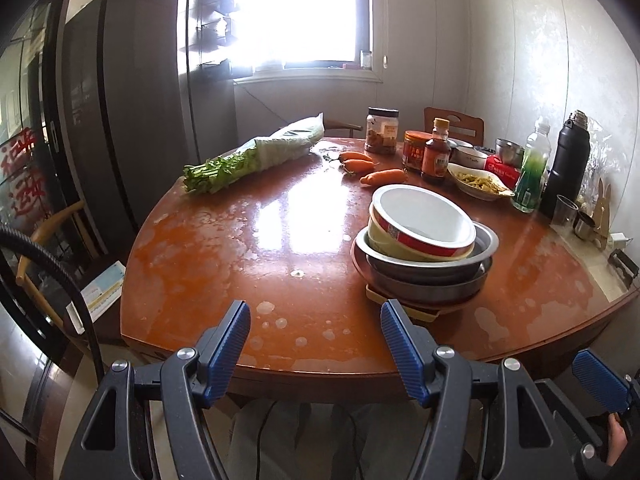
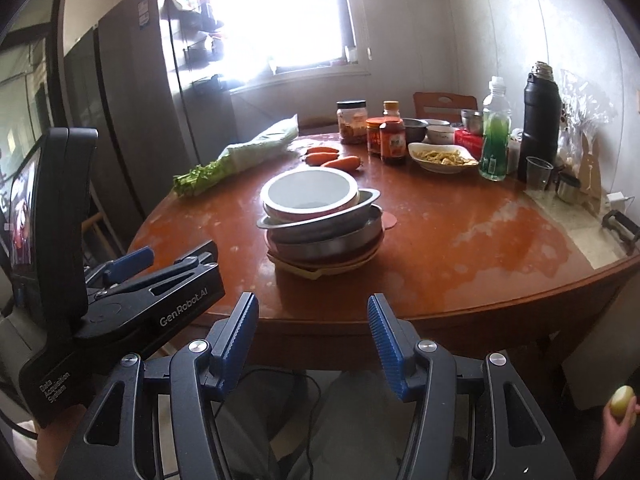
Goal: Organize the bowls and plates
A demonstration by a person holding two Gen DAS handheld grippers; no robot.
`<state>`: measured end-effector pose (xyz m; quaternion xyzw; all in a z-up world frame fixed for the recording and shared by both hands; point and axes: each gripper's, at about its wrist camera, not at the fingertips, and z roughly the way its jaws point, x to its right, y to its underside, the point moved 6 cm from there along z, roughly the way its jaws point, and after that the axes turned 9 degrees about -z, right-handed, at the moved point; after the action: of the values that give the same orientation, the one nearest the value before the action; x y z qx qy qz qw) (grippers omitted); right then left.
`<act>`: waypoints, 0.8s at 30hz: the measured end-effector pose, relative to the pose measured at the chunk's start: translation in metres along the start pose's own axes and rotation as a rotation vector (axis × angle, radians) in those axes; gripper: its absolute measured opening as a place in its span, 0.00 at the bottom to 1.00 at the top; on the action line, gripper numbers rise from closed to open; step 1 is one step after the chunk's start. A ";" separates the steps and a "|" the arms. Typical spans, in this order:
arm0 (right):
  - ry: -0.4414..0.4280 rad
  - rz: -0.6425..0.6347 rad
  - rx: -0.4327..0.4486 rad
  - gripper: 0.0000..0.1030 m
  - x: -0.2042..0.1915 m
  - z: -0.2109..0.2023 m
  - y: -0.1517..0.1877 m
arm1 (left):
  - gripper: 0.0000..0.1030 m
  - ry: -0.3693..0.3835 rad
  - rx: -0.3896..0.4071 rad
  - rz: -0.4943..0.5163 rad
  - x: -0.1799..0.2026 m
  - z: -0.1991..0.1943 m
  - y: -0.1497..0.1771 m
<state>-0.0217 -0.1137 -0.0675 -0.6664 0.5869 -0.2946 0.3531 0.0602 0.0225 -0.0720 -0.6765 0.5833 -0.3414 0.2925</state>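
Observation:
On the round brown table (image 1: 240, 280) stands a stack of dishes. Its top piece is a white-lined bowl with a red and cream outside (image 1: 420, 216) (image 2: 310, 196). Under it sit a steel bowl (image 1: 428, 258) (image 2: 320, 224), a steel pan (image 2: 332, 244) and flat plates (image 1: 400, 304) (image 2: 320, 266). My left gripper (image 1: 316, 320) hovers open over the table's near edge, left of the stack and short of it. My right gripper (image 2: 314, 312) is open too, in front of the near edge, with the stack straight ahead. Neither holds anything. The left gripper (image 2: 160, 258) also shows at the left of the right wrist view.
Bagged greens (image 1: 256, 152) and three carrots (image 1: 384, 176) lie at the back. Jars, a sauce bottle (image 1: 438, 152), a dish of food (image 1: 480, 186), a green bottle (image 2: 494, 132), a black flask (image 2: 538, 120) and cups crowd the back right. A hand (image 2: 618, 420) holding a small yellowish thing shows at the lower right.

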 end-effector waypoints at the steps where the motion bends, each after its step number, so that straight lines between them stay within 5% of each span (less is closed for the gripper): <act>1: -0.003 0.006 0.005 0.57 0.001 -0.001 0.000 | 0.65 0.002 0.002 -0.001 0.000 -0.001 0.000; 24: 0.037 0.022 0.020 0.58 0.013 -0.004 0.000 | 0.65 -0.010 0.008 0.000 0.002 0.000 0.001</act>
<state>-0.0229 -0.1265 -0.0655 -0.6507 0.5977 -0.3088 0.3522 0.0599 0.0201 -0.0721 -0.6771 0.5804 -0.3402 0.2983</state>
